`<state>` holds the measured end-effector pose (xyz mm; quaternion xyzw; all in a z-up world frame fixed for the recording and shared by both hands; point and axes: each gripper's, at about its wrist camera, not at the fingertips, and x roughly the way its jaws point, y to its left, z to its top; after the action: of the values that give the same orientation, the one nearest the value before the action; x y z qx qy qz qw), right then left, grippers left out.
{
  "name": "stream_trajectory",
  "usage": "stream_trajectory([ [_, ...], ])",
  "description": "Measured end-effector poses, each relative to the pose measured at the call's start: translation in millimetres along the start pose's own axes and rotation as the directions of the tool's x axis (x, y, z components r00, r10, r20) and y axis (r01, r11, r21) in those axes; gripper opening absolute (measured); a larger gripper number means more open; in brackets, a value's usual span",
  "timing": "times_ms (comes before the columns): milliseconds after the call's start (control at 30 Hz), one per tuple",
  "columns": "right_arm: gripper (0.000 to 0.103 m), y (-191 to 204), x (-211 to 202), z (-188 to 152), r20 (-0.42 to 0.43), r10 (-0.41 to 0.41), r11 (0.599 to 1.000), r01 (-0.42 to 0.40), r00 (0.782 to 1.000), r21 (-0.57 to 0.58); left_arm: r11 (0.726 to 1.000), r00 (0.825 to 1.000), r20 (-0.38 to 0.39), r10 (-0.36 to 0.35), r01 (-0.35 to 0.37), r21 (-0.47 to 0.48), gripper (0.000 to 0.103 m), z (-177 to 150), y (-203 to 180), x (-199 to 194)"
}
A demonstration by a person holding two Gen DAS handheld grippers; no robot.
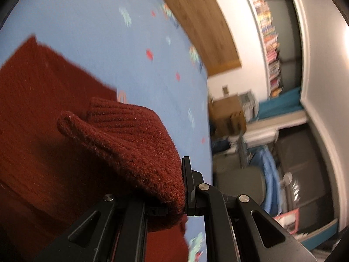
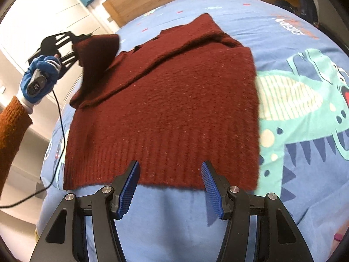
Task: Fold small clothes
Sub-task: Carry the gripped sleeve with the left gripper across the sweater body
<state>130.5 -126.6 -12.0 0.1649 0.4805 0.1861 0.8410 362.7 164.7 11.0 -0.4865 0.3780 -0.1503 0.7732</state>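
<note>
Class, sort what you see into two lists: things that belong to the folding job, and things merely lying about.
Job:
sweater
sleeve, gripped by left gripper
right gripper, open
bed, the work surface

Lying about:
headboard
boxes
books

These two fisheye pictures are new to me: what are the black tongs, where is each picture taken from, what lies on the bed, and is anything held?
No robot here: a person holds a two-finger gripper in each hand, and each gripper carries a camera looking forward along its fingers.

The right wrist view looks down over the open right gripper, which holds nothing. A dark red knitted sweater lies mostly flat on a blue dinosaur-print bed cover. At far left you can see the person's gloved left hand holding the left gripper.

The left wrist view is from that left gripper, tilted sideways. It is shut on the sweater's sleeve, lifted above the rest, probably to fold it inward.
</note>
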Motion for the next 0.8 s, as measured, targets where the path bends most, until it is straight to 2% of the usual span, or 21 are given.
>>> stream_trajectory([
  [133,0.06,-7,-2,-2,0.0,0.003,1.0,-0.003,1.0,0.016,0.994,0.989,-0.111,0.098,-0.092,0.063,0.006,-36,3,32],
  [267,0.06,-9,0,-2,-0.007,0.01,1.0,-0.01,1.0,0.023,0.978,0.965,-0.178,0.193,-0.175,0.11,0.006,-70,17,44],
  [333,0.06,-8,2,-3,-0.01,0.012,1.0,-0.012,1.0,0.018,0.978,0.962,-0.185,0.199,-0.181,0.107,0.006,-83,20,42],
  [500,0.06,-6,7,-2,-0.021,0.014,1.0,-0.013,1.0,0.01,0.981,0.968,-0.174,0.178,-0.16,0.113,0.006,-82,4,37],
  [633,0.06,-4,11,-2,-0.025,0.01,1.0,-0.01,1.0,0.007,0.983,0.972,-0.177,0.153,-0.131,0.131,0.006,-84,-17,52],
  [700,0.06,-4,13,-2,-0.028,0.008,1.0,-0.008,1.0,0.009,0.977,0.967,-0.196,0.166,-0.134,0.164,0.006,-89,-25,62],
  [800,0.06,-4,15,-1,-0.03,0.008,1.0,-0.007,1.0,0.011,0.949,0.94,-0.225,0.255,-0.199,0.245,0.007,-99,-24,75],
])
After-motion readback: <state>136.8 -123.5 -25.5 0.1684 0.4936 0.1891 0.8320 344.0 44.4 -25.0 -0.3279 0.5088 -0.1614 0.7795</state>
